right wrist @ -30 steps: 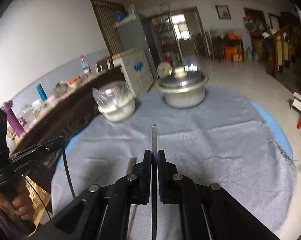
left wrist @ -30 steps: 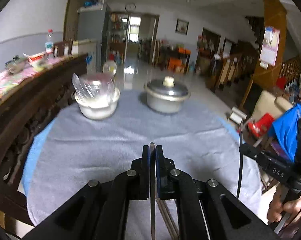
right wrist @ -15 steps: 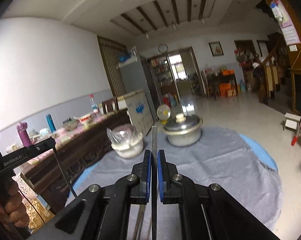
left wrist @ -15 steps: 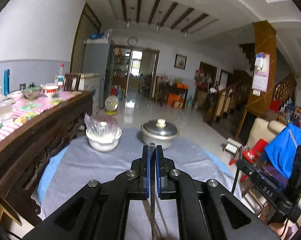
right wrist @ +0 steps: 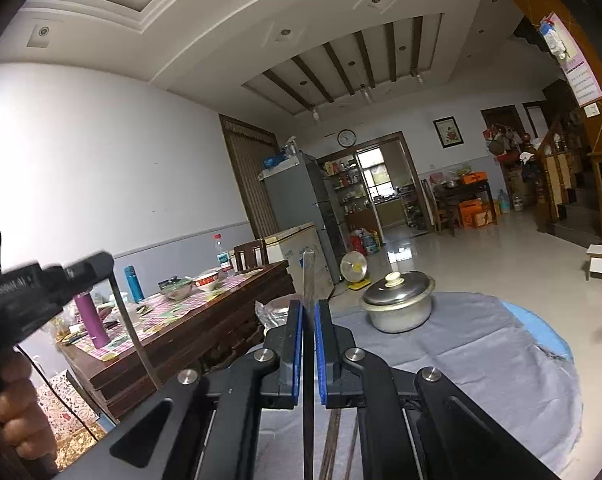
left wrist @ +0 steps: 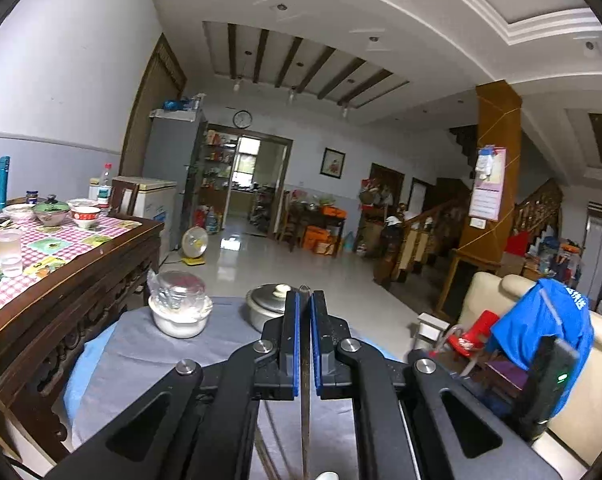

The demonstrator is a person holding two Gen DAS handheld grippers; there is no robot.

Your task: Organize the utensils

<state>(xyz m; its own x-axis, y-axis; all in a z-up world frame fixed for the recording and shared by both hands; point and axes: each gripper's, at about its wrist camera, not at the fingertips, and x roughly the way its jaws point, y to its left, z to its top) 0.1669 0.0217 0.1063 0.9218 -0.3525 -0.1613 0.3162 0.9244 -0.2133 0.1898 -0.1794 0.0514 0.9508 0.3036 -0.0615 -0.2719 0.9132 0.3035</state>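
Wide room, and down in front a round table draped in a grey cloth (right wrist: 481, 364), with a lidded metal pot (right wrist: 399, 306) and a white bowl (left wrist: 179, 316) covered in clear film, both sitting at its far side. Neither gripper is anywhere near them.

Now the tools. The left gripper (left wrist: 305, 322) has its blue pads pinched nearly together on a thin metal utensil (left wrist: 304, 392), seen edge-on, its tip just poking past the fingertips. The right gripper (right wrist: 308, 332) is clamped the same way on a second thin utensil (right wrist: 308, 280), and this one sticks out well beyond the jaws, a long flat strip rising toward the ceiling. What kind of utensil each is, I can't tell from this angle.

More slender pieces lie on the cloth below the right gripper (right wrist: 335, 444), too hidden to name.

Handling, as I judge it: these strips look light, stiff and smooth, so they're likely to slip or pivot between flat pads. The right one, held low with so much length overhanging, could swing; a hold nearer the middle would steady it. Nothing fragile here, but expect a clatter if one drops.
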